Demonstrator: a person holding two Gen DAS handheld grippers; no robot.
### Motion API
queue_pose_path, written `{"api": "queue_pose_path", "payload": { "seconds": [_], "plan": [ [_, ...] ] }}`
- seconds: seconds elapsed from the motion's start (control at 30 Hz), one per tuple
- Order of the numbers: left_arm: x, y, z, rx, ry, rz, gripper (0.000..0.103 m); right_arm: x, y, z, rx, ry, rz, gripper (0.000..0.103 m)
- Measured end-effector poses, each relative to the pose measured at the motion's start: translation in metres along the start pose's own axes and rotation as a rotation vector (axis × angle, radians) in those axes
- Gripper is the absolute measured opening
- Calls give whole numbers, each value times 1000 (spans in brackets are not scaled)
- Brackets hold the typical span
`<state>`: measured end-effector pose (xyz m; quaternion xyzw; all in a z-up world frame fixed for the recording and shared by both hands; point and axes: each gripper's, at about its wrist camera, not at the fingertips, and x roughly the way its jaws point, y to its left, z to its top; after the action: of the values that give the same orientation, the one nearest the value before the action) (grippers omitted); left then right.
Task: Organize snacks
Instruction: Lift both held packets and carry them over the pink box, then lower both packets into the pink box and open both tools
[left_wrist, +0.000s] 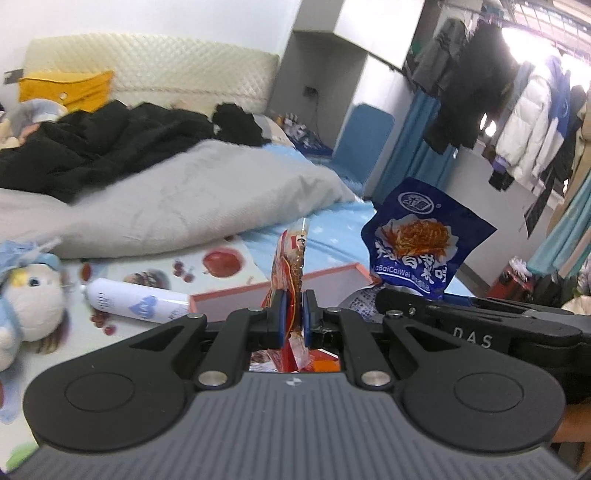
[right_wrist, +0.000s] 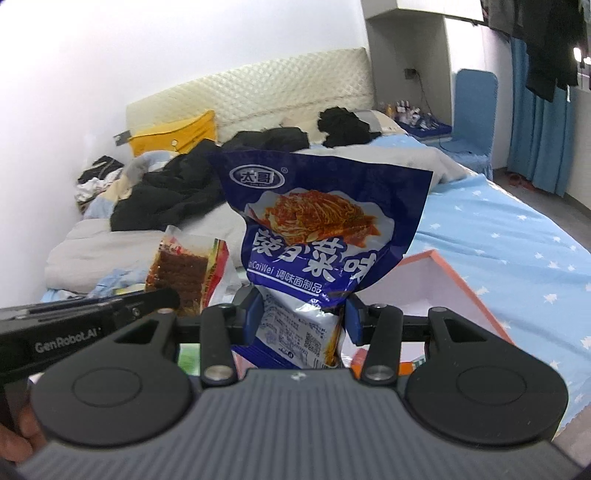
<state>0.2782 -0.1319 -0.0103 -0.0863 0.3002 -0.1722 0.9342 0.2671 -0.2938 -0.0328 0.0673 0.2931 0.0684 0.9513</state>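
Observation:
My left gripper (left_wrist: 293, 314) is shut on a red snack packet (left_wrist: 291, 266), seen edge-on and held upright above a pink-rimmed box (left_wrist: 258, 291). The same packet shows in the right wrist view (right_wrist: 184, 269). My right gripper (right_wrist: 303, 319) is shut on a blue snack bag (right_wrist: 314, 225) with a picture of spicy cabbage, held upright above the box (right_wrist: 461, 280). The blue bag also shows at the right of the left wrist view (left_wrist: 417, 243), with the right gripper beneath it. More snack packets lie inside the box under both grippers, mostly hidden.
The box sits on a bed with a blue star-print sheet (right_wrist: 517, 240). A white spray can (left_wrist: 136, 299) and a plush toy (left_wrist: 26, 295) lie to the left. A grey duvet (left_wrist: 166, 206) and black clothes (left_wrist: 92, 151) lie behind. Hanging coats (left_wrist: 517, 110) are at the right.

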Motion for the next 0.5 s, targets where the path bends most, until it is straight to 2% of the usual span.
{"api": "queue_pose_path", "payload": {
  "seconds": [0.27,0.5],
  "plan": [
    [84,-17,-10,42,126,-12,11,45,-49,-20,59,105,-47,49],
    [127,-5,-28,21,214,9,11,76,-68,-47,90,197,-68,49]
  ]
}}
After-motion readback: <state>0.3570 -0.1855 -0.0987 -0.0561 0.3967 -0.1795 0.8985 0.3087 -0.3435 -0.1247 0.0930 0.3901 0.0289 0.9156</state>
